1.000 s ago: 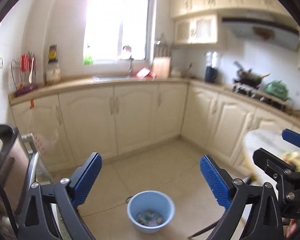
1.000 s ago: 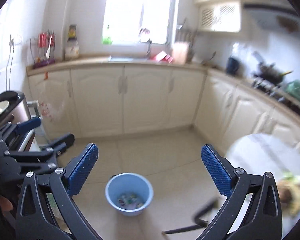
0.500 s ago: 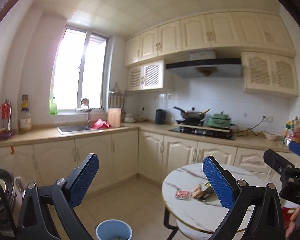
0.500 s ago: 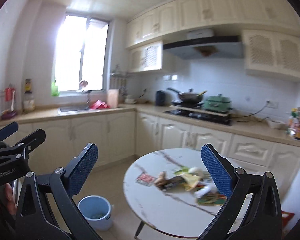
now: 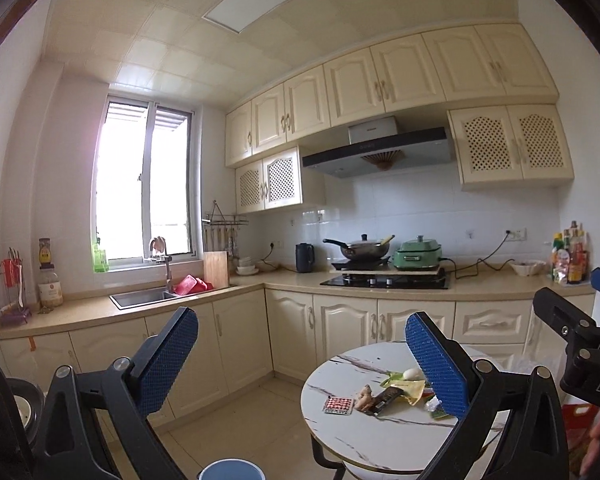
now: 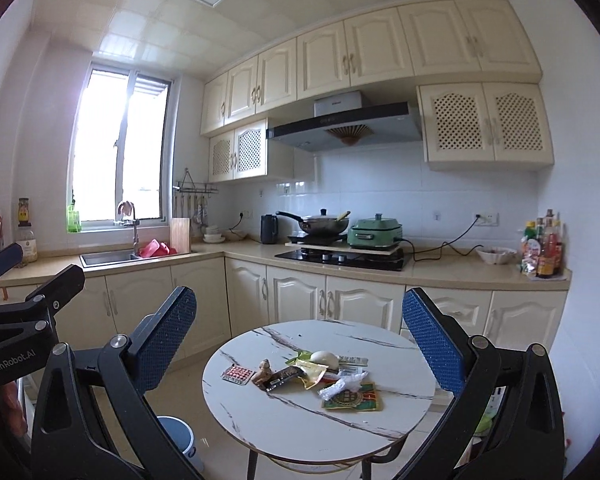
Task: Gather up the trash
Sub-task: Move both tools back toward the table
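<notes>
beyond right gripper (image 6: 300, 332), trash (image 6: 312, 376) on table (image 6: 260, 412)

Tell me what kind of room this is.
A home kitchen: a sink under the window, a gas hob with a wok beneath an extractor hood, and cream cabinets.
</notes>
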`<action>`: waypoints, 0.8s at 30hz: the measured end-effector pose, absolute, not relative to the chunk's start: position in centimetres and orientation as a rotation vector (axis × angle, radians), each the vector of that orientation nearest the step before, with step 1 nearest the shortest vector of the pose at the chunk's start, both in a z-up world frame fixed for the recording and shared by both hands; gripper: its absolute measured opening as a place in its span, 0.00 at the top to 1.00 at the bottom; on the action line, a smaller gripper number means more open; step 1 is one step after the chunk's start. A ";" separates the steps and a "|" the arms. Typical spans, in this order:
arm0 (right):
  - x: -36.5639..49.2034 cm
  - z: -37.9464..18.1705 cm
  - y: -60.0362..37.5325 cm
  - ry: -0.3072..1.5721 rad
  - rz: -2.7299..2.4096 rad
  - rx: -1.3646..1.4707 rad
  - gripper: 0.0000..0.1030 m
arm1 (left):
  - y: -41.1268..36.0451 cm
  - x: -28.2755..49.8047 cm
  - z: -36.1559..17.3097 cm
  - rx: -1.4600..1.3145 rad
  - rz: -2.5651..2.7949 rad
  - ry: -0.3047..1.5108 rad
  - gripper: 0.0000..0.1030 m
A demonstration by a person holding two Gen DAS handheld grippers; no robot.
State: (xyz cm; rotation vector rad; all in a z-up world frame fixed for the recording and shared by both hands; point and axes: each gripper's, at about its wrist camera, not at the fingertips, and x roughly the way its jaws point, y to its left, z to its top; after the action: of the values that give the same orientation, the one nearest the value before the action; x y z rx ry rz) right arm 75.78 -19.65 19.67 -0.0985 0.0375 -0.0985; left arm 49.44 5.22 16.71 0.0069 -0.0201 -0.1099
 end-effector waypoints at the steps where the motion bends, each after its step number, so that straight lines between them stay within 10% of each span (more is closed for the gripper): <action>1: 75.7 19.7 -19.7 0.035 -0.100 -0.096 0.00 | 4.8 50.0 16.8 0.009 -0.107 -0.020 0.01; 24: 78.1 17.9 -21.8 0.075 -0.163 -0.081 0.00 | -1.9 65.6 20.9 -0.012 -0.120 0.079 0.01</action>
State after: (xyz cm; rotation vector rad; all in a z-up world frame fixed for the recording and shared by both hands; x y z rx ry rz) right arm 78.14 -21.84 17.92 -0.0813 0.0754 -0.1626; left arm 65.61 -1.94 20.88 -0.0125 0.0792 -0.1201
